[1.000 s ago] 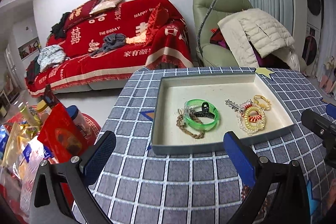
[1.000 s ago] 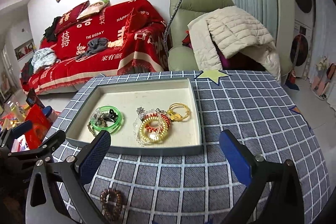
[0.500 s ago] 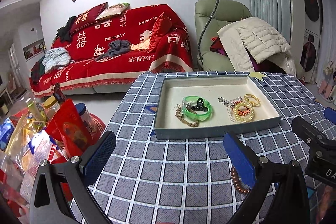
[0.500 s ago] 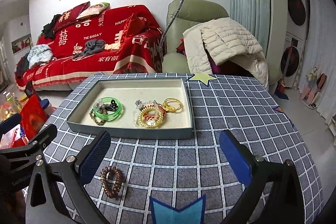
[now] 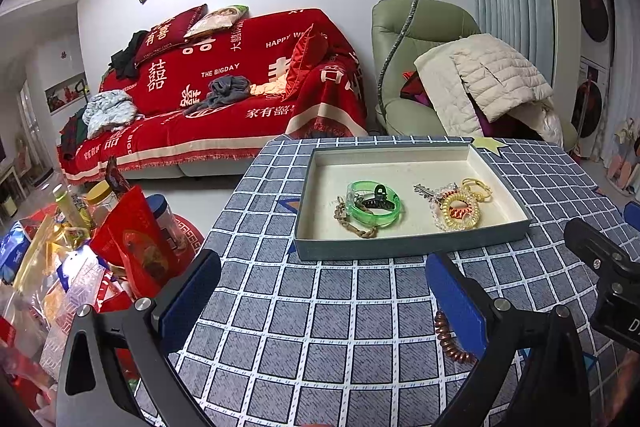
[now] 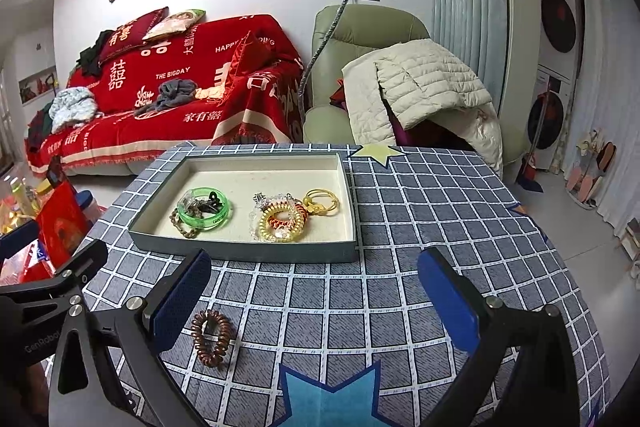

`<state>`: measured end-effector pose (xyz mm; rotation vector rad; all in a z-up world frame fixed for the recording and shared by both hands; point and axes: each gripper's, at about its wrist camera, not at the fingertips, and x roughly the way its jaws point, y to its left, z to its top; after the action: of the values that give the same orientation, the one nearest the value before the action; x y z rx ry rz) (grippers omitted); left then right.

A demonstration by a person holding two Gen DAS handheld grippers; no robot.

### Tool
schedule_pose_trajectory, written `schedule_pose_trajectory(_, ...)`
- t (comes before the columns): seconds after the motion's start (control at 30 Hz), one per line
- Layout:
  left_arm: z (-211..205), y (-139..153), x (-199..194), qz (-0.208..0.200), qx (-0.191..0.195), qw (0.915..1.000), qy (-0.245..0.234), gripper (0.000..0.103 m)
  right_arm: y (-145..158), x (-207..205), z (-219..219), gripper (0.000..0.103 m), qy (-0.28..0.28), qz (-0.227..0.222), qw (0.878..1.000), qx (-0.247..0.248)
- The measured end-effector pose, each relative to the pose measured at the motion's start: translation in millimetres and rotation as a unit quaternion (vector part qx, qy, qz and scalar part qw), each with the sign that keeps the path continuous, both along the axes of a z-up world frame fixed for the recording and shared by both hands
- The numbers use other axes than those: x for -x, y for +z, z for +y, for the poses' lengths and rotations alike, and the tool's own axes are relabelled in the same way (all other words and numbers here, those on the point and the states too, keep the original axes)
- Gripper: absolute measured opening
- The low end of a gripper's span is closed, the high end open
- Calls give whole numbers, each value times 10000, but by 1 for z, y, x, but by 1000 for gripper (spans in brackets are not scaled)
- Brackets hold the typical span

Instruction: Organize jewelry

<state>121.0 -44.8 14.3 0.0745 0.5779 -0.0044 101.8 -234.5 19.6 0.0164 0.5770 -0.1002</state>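
Note:
A grey tray (image 5: 408, 249) (image 6: 248, 251) sits on the checked tablecloth. It holds a green bangle (image 5: 374, 209) (image 6: 203, 211) with a black claw clip inside it, a brown chain (image 5: 352, 225), a yellow spiral hair tie (image 5: 458, 213) (image 6: 282, 223), a clear bead bracelet and gold rings (image 5: 476, 187) (image 6: 320, 202). A brown spiral hair tie (image 6: 211, 337) (image 5: 450, 341) lies on the cloth in front of the tray. My left gripper (image 5: 320, 299) is open and empty above the cloth. Open and empty too, my right gripper (image 6: 316, 299) hangs with its left finger beside the brown tie.
Snack bags and jars (image 5: 80, 247) crowd the space left of the table. A red sofa (image 5: 224, 95) and a green armchair (image 6: 360, 75) with a white jacket stand beyond the table. A blue star patch (image 6: 332, 399) marks the cloth near me.
Both grippers have pulled back from the tray and risen, so the tray looks smaller and farther. The brown spiral tie has come into fuller view on the cloth. Both stayed open.

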Motion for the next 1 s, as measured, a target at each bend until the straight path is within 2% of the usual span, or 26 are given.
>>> schedule_pose_trajectory(1.0,-3,5,2,-1,6,10000,-22,103,4,0,1,103,24,-30,10000,-5)
